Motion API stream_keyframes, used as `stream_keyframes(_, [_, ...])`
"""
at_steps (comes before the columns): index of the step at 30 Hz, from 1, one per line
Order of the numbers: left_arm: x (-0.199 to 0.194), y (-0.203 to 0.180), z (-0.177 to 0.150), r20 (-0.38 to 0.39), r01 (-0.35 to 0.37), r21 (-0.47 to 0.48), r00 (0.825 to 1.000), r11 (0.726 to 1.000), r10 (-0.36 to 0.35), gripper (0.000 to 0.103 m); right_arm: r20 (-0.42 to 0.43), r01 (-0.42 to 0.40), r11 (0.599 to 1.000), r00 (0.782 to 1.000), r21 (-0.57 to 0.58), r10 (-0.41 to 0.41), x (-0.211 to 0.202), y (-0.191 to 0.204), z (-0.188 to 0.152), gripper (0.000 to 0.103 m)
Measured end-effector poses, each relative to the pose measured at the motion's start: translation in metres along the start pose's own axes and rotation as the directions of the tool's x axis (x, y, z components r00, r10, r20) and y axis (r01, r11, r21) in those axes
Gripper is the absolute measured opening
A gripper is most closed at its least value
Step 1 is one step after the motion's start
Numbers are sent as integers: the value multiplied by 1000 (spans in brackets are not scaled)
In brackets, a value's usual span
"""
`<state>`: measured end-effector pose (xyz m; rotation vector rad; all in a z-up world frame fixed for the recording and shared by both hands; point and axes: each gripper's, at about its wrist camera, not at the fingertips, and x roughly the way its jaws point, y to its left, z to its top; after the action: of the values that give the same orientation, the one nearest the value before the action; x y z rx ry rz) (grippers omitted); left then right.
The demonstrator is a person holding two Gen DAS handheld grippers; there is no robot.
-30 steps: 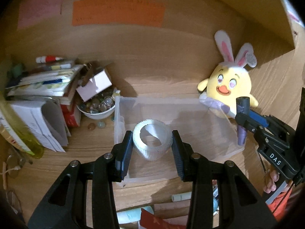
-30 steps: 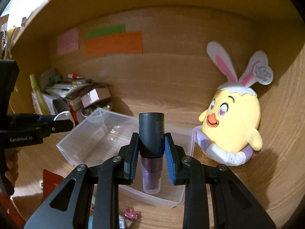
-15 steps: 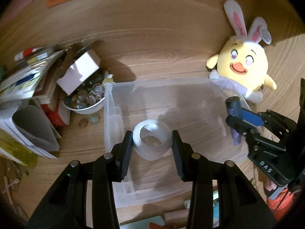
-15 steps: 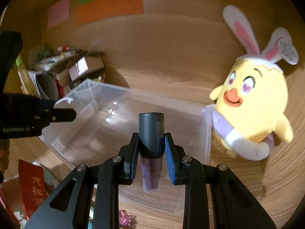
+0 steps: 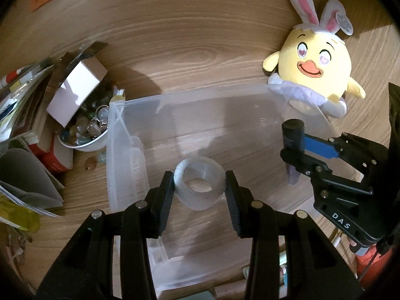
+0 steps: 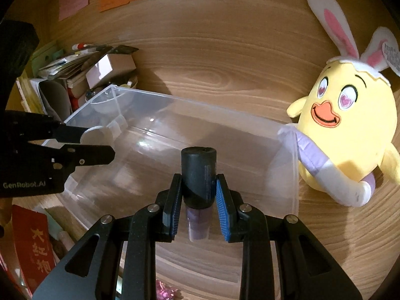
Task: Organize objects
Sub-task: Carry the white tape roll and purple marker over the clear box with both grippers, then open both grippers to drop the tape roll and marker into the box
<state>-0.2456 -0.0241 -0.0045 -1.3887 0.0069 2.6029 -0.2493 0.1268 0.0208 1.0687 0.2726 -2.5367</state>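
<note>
My left tool (image 5: 200, 190) is clamped on a clear tape roll (image 5: 198, 187), my right tool (image 6: 197, 195) on a black-capped purple bottle (image 6: 198, 182). I hold both over the empty clear plastic bin (image 6: 287, 150) on the worktop (image 5: 187, 37). Neither is released yet; loose clutter at the near edge remains to be sorted.

The desk (image 6: 225, 57) is wood with wavy grain and a soft shine. The box (image 6: 175, 115) is clear, smooth, shiny plastic. The roll of tape (image 5: 200, 187) looks see-through and milky, with a bumpy edge. The small bottle (image 6: 198, 175) has a matt black cap. The chick toy (image 6: 350, 135) is soft, fuzzy cloth. The bowl (image 5: 82, 145) holds shiny glass pebbles. Each tool has matt black plastic arms.
</note>
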Motion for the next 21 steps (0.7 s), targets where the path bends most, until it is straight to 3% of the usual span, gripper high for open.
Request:
stream_keyframes(5, [0, 2, 1, -5, 11, -5, 1000, 1000, -11, 43, -8, 5, 1000, 1000, 8, -5, 1, 0, 0, 24])
stream_keyframes(7, [0, 2, 1, -1, 14, -9, 1000, 1000, -14, 51, -3, 15, 1000, 1000, 7, -15, 0, 0, -1, 30])
stream_keyframes(10, [-7, 1, 2, 20, 10, -13, 1000, 1000, -9, 52, 10, 26, 1000, 1000, 5, -26, -3, 1, 0, 44])
stream_keyframes(15, [-24, 2, 0, 54, 4, -19, 999, 1000, -3, 54, 29, 29, 1000, 999, 6, -29, -10, 1, 1, 46])
stream_keyframes(17, [-32, 2, -1, 73, -6, -22, 997, 1000, 7, 60, 28, 23, 1000, 999, 16, -23, -14, 0, 2, 51])
stream_keyframes(21, [-49, 5, -7, 115, -27, -39, 993, 999, 31, 72, 42, 11, 999, 999, 40, -13, -26, -2, 2, 72])
